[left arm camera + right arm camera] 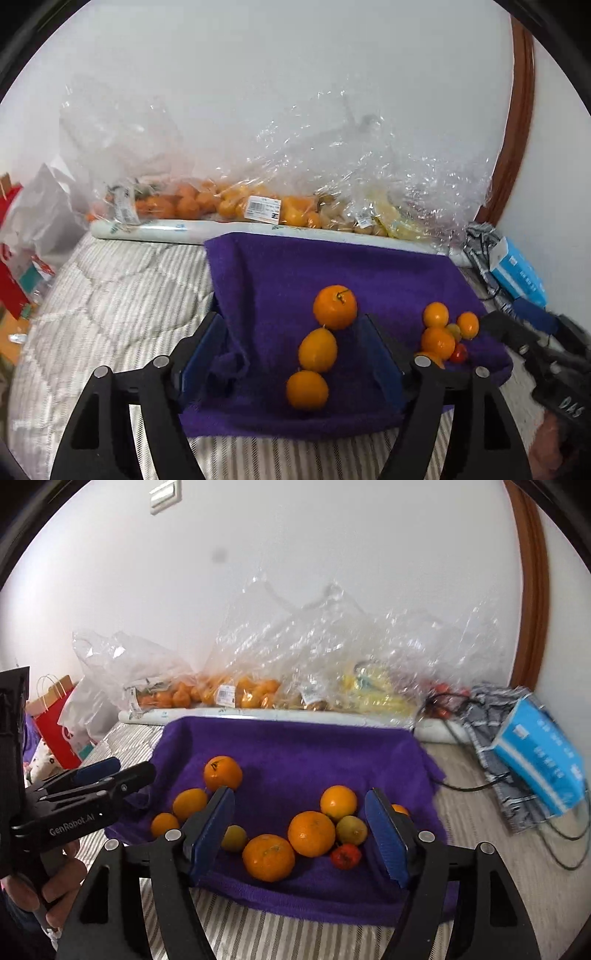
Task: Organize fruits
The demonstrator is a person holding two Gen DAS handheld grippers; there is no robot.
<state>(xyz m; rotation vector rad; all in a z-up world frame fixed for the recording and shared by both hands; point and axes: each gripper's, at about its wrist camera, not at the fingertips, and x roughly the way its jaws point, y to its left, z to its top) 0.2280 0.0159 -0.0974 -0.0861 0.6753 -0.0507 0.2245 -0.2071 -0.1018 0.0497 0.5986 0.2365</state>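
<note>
A purple towel [295, 273] [295, 753] lies on a striped bed. Three oranges stand in a line on its left: top orange [335, 307] [222, 773], middle one [317, 350] [190, 804], lowest one [307, 390] [165, 825]. A cluster on the right holds several oranges [311, 833], small yellow-green fruits [351, 829] and a small red fruit [345, 856] [459, 354]. My left gripper [291, 354] is open and empty around the line of oranges. My right gripper [299, 834] is open and empty around the cluster.
Clear plastic bags of oranges [229, 203] [236, 690] and yellow fruit [373, 694] lie along the wall behind a white roll [184, 230]. A blue box [539, 764] and grey cloth with cables [491, 716] are at right. A red paper bag [55, 723] stands at left.
</note>
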